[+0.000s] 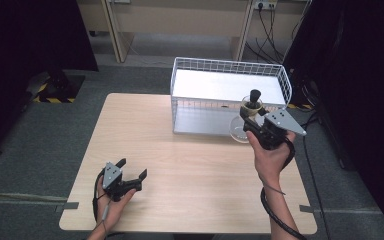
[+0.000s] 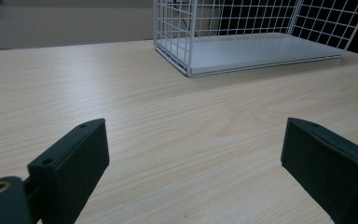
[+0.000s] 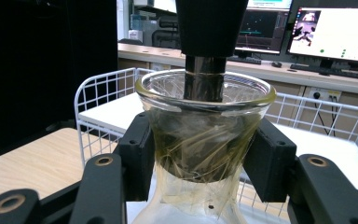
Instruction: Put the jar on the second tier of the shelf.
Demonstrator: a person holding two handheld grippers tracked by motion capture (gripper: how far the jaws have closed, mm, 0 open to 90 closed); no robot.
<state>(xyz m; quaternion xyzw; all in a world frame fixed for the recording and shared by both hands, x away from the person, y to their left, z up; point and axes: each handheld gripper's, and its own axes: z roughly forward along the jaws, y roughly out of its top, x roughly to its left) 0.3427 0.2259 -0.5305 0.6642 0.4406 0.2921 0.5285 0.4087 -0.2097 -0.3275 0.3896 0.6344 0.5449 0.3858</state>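
Right gripper (image 1: 252, 116) clamped on glass carafe (image 3: 205, 140) neck, lifted clear for wire basket (image 1: 280, 80); left gripper (image 1: 132, 168) jaws apart, idle on table (image 1: 180, 165).

We see each black tool: the left tool (image 1: 131, 169) and right tool (image 1: 251, 116) both carry a grey three-cornered plate dotted with dark screws, plus a black trailing cable. Our jaws are blocky, with brass-ringed holes at their pivots.

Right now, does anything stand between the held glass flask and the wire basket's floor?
Only the basket's own near wall. The right gripper holds the glass flask by its neck, about level with that rim; the floor looks bare.
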